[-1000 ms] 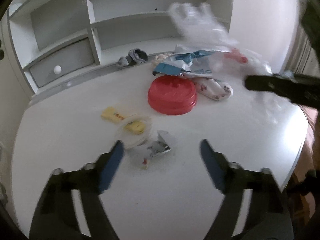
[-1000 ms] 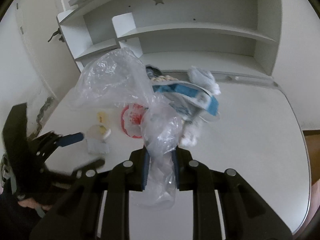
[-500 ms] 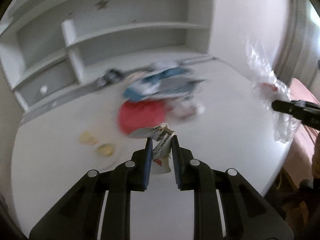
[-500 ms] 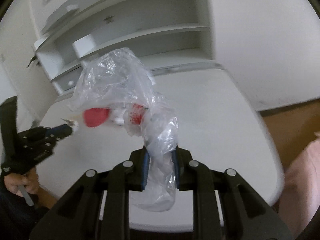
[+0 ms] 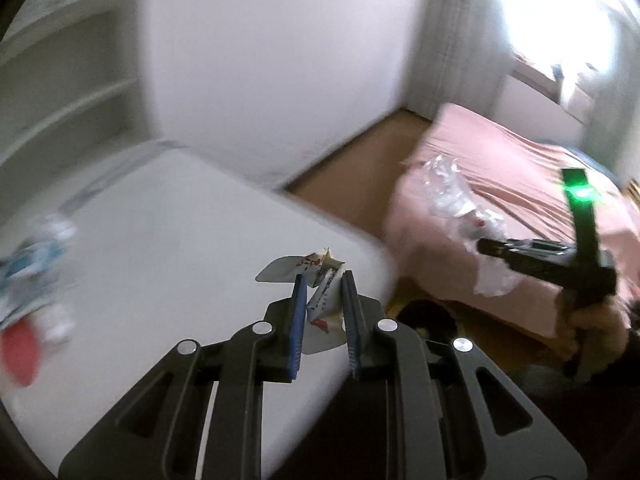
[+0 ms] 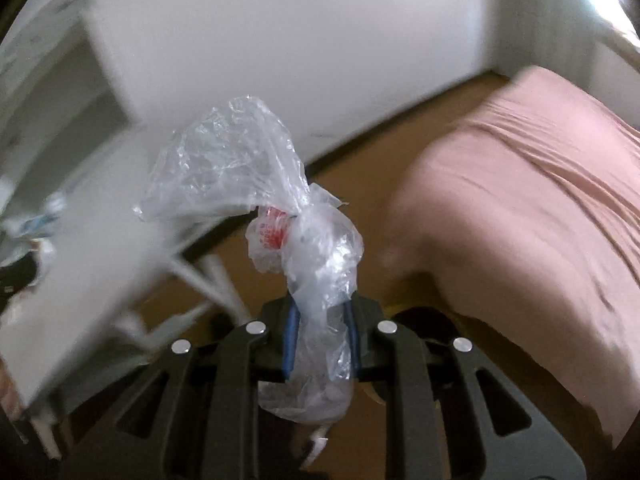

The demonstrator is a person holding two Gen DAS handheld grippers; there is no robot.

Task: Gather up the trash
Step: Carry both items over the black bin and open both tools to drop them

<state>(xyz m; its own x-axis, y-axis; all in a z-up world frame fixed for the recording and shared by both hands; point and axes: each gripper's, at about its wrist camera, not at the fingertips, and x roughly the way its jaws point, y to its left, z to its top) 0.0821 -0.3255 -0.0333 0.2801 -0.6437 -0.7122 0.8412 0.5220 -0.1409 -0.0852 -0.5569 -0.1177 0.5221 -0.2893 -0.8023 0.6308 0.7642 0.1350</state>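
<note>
My left gripper [image 5: 322, 283] is shut on a crumpled white wrapper [image 5: 320, 300] with red print, held over the right edge of the white table [image 5: 160, 248]. In the right wrist view my right gripper [image 6: 321, 312] is shut on a clear plastic bag [image 6: 240, 168] with a red-printed patch, hanging over the brown floor [image 6: 380, 184] beside the table. That same right gripper [image 5: 486, 246] with its bag [image 5: 452, 196] shows at the right of the left wrist view, in front of the pink bed. A dark round opening [image 5: 428, 314] lies just beyond the table edge, below the wrapper.
A pink bed [image 6: 520, 200] fills the right side. A white wall [image 5: 260, 60] and blurred grey shelves [image 5: 60, 92] stand behind the table. Blurred litter, a blue-and-white pack [image 5: 32, 256] and a red lid [image 5: 18, 350] lie at the table's left. A bright window [image 5: 560, 20] is at upper right.
My left gripper closed on the wrapper, lifted it and swung right to the table edge. My right gripper carried the plastic bag right, off the table and lower, toward the bed.
</note>
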